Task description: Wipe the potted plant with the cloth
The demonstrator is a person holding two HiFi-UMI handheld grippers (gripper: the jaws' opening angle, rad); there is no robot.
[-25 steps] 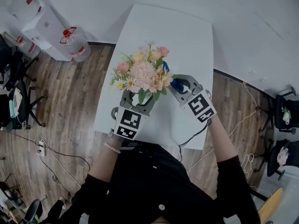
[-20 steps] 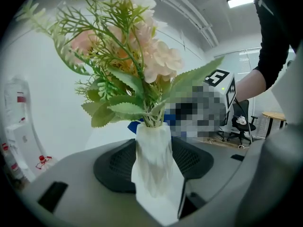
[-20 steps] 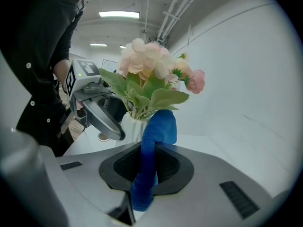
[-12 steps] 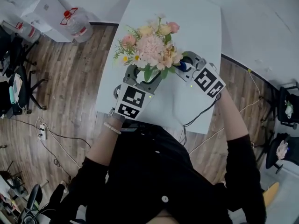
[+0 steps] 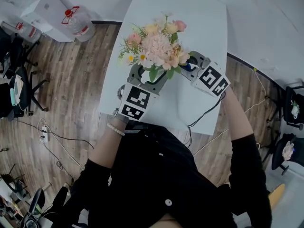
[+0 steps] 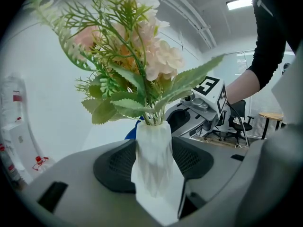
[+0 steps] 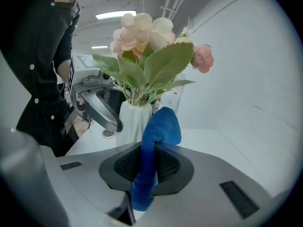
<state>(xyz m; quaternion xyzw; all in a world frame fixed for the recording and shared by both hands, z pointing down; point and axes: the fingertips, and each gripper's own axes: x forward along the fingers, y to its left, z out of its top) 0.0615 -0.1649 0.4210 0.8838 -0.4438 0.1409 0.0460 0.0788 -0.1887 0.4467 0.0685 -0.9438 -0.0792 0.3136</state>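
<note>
White table (image 5: pixel 190 23) and wood floor (image 5: pixel 71 103) lie below the potted plant (image 5: pixel 156 46). The left gripper (image 5: pixel 148 79) clamps the plant's white vase (image 6: pixel 152 160) between its 2 jaws. The right gripper (image 5: pixel 191 63) pinches the blue cloth (image 7: pixel 158 131) just beside that vase.

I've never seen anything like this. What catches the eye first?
A pink and cream bouquet in a white vase above the white table, the vase clamped in the left gripper. Beside it, the right gripper pinches a bright blue cloth near the vase.
</note>
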